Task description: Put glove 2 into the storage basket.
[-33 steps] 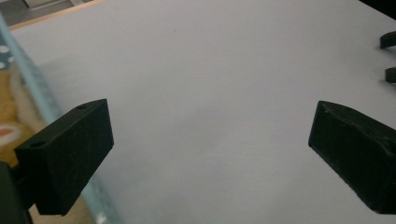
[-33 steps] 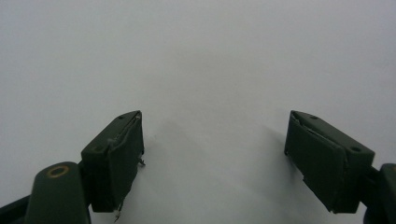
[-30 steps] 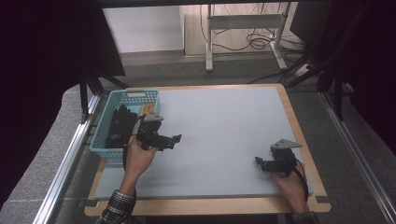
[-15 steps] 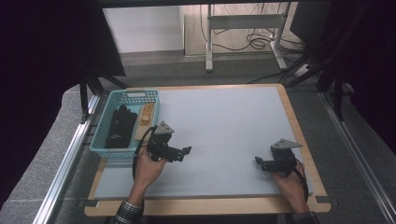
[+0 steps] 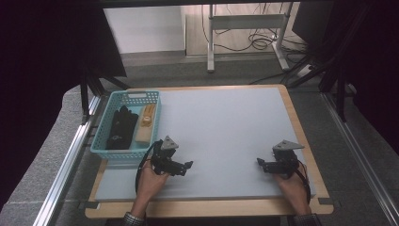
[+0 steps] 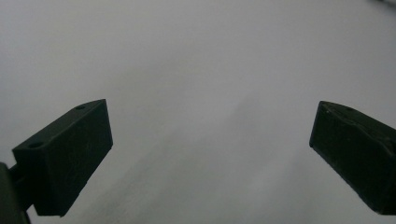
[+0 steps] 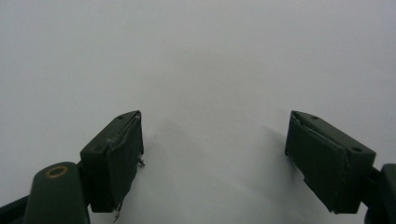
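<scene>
My left gripper [image 5: 187,165] hovers low over the grey mat [image 5: 226,127] near its front left, just in front of the teal basket [image 5: 123,149]. Its jaws stand wide apart with nothing between them [image 6: 210,149]. My right gripper [image 5: 259,163] rests near the mat's front right, open and empty [image 7: 215,149], pointing left. The basket holds a black glove-like item [image 5: 120,127] and a tan wooden block [image 5: 145,125].
The mat lies on a wood-edged table [image 5: 301,127]. A metal rail [image 5: 70,155] runs along the left side. A desk frame with cables [image 5: 244,28] stands beyond the far edge.
My left gripper has pulled away from the basket, moving toward the front and right over the mat. The right gripper has stayed in place.
</scene>
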Action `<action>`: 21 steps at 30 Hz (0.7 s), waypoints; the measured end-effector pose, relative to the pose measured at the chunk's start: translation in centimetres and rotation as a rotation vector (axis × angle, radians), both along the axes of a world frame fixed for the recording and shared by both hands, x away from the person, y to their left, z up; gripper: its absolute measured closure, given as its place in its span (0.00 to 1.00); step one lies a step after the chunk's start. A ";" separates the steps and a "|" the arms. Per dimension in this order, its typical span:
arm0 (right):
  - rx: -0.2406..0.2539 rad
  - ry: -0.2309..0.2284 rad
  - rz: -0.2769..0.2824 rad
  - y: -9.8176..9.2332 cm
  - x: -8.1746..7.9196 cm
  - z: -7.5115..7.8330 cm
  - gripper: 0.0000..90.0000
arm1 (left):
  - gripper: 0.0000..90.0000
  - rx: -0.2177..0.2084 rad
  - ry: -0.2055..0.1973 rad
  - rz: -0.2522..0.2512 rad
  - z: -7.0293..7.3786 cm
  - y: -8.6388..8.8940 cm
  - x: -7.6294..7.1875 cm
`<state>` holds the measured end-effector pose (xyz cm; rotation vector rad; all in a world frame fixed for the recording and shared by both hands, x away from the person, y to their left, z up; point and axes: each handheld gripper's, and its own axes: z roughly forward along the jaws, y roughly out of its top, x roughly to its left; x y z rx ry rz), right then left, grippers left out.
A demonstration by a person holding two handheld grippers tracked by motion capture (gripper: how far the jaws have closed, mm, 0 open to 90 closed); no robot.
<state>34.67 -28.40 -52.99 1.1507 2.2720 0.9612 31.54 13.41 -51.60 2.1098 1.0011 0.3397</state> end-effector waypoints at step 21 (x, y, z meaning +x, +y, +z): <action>-0.001 0.000 -0.002 0.0 0.0 0.0 0.20 | 0.00 0.071 0.030 0.012 -3.3 0.2 -1.1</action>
